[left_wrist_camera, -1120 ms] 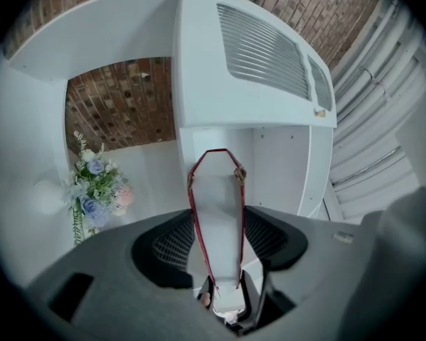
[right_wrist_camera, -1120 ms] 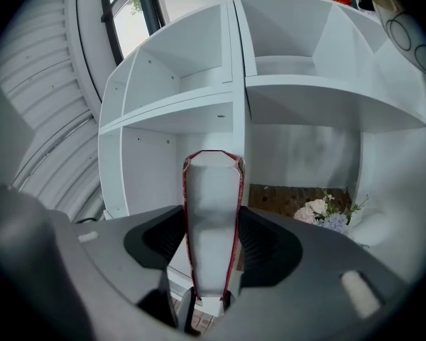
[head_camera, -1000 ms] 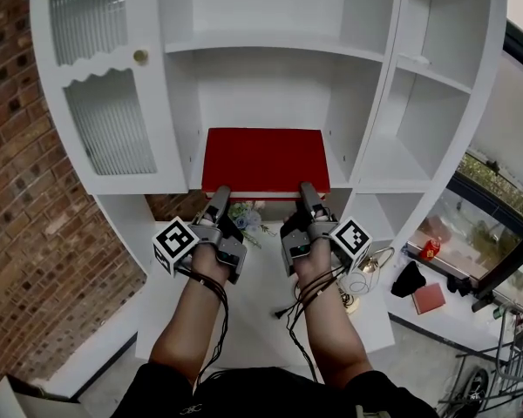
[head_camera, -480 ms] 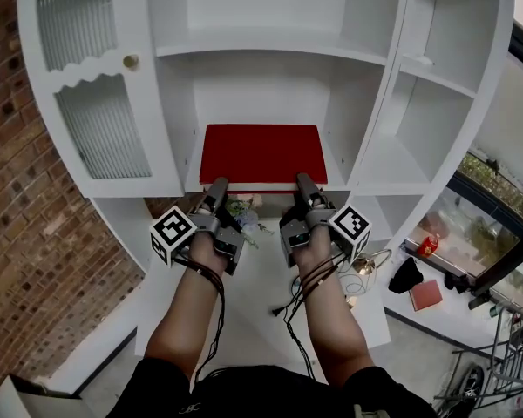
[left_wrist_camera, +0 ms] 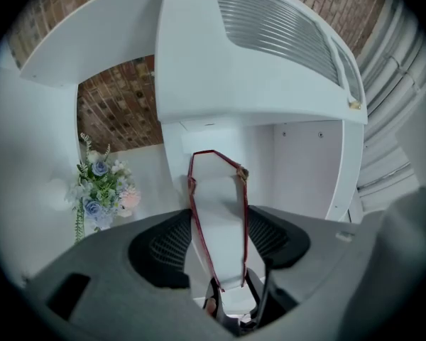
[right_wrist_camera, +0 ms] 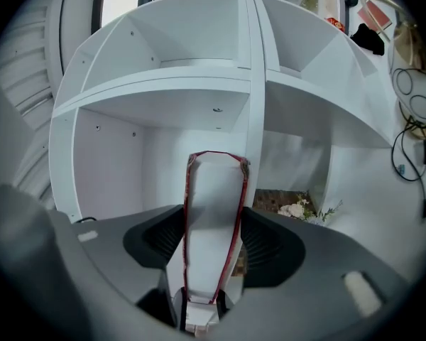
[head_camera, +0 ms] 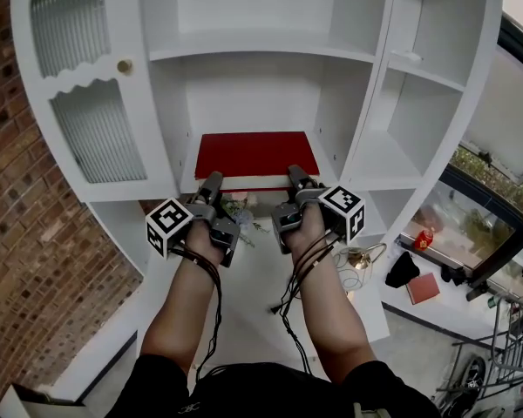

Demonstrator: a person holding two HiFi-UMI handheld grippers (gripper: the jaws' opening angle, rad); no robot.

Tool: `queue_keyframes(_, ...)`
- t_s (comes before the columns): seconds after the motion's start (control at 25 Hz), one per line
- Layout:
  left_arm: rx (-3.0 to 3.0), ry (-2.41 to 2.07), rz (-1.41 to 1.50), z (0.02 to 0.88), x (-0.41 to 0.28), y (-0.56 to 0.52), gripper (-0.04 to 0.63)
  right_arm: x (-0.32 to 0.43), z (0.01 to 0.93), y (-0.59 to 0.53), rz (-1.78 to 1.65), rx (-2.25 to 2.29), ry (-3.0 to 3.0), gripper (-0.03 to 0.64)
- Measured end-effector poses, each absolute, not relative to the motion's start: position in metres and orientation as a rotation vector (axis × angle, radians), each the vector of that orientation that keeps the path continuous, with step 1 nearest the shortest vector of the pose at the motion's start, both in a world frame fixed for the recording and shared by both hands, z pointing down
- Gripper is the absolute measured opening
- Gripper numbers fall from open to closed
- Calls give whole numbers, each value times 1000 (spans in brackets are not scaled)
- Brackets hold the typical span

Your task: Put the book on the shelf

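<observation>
Both hand-held grippers have pushed the red book (head_camera: 253,153) deeper into the white cabinet (head_camera: 244,85) since the earlier frame. It now lies flat on the shelf (head_camera: 329,172), cover up, straight ahead of them. The left hand-held gripper (head_camera: 211,181) sits at the book's near edge, toward its left corner. Its jaws have just been opening and now stand spread. The book's edge is between them with a sliver of gap at one pad. The right hand-held gripper (head_camera: 295,174) is at the same edge toward the right corner and pinches the book, pads against both covers. A small bunch of flowers (head_camera: 241,211) lies below the shelf, between the two hand-held grippers.
</observation>
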State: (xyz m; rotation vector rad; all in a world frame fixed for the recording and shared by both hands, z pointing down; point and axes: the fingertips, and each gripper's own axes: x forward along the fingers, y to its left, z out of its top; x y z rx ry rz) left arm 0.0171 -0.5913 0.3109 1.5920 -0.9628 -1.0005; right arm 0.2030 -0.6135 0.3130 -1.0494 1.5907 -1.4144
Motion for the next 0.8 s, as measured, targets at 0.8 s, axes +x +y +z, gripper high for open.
queue_keyframes(0.8, 1907, -1267, -858, 306, 0, -556, 250, 224, 286, -573, -1003, -1131, 1796, 205)
